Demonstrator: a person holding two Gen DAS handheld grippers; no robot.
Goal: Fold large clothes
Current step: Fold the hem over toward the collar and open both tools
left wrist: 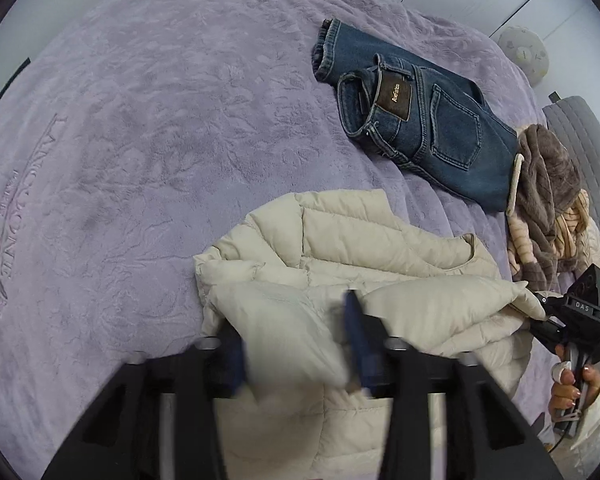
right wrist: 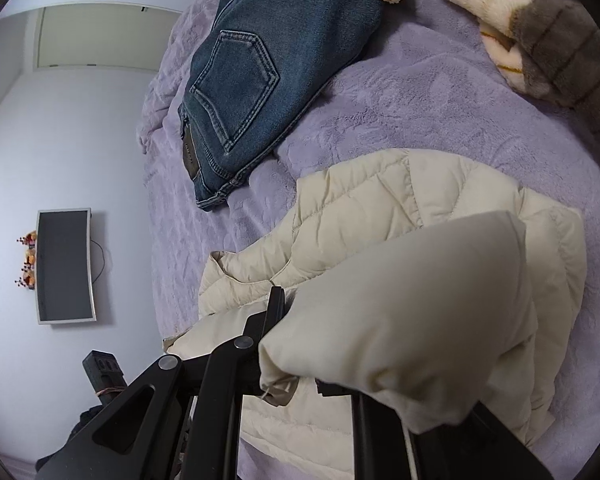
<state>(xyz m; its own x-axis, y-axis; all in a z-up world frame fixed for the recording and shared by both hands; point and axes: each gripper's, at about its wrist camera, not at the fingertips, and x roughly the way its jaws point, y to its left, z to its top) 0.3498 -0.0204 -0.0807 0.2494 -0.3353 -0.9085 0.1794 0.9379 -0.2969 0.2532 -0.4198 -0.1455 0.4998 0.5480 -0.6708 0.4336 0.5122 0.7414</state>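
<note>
A cream puffer jacket (left wrist: 340, 256) lies bunched on the purple bedspread (left wrist: 140, 140). My left gripper (left wrist: 296, 344) is shut on a fold of the jacket between its blue pads. My right gripper (left wrist: 540, 312) shows at the right edge of the left wrist view, shut on the end of a jacket sleeve. In the right wrist view the jacket (right wrist: 400, 208) fills the lower right and the sleeve (right wrist: 400, 320) drapes over my right gripper (right wrist: 300, 360), hiding the right finger.
Folded blue jeans (left wrist: 412, 116) lie beyond the jacket, also in the right wrist view (right wrist: 252, 80). A brown and cream fleece garment (left wrist: 548, 200) is heaped at the right. A monitor (right wrist: 64, 266) hangs on the wall past the bed's edge.
</note>
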